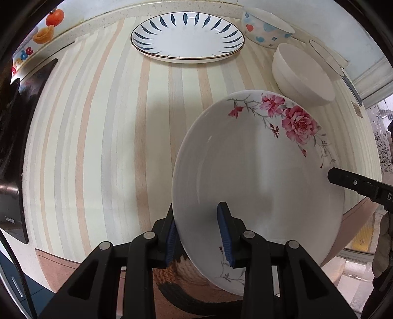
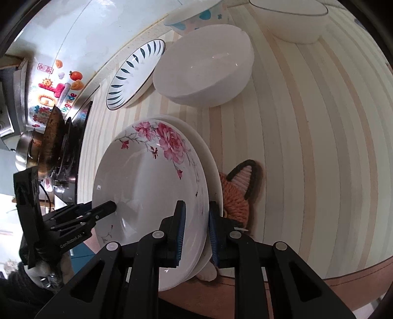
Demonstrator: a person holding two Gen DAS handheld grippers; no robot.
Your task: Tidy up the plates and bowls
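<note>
A white deep plate with pink flowers [image 1: 258, 176] [image 2: 147, 186] is held tilted over the striped counter between both grippers. My left gripper [image 1: 197, 233] is shut on its near rim, one blue pad under the plate and one inside; in the right wrist view it [image 2: 111, 208] reaches onto the plate's left rim. My right gripper [image 2: 196, 235] is shut on the opposite rim, its tip [image 1: 330, 175] showing at the plate's right edge. A second plain white plate rim [image 2: 213, 159] shows right behind the floral plate, also between the right pads.
At the back lie a blue-leaf plate [image 1: 188, 36] [image 2: 135, 73], a plain white bowl [image 1: 302, 73] [image 2: 203, 68], a heart-patterned bowl [image 1: 266, 27] and a thin-rimmed bowl [image 2: 292, 22]. A woven fox mat [image 2: 235, 193] lies under the plates. Pots [image 2: 46, 152] stand on a stove at left.
</note>
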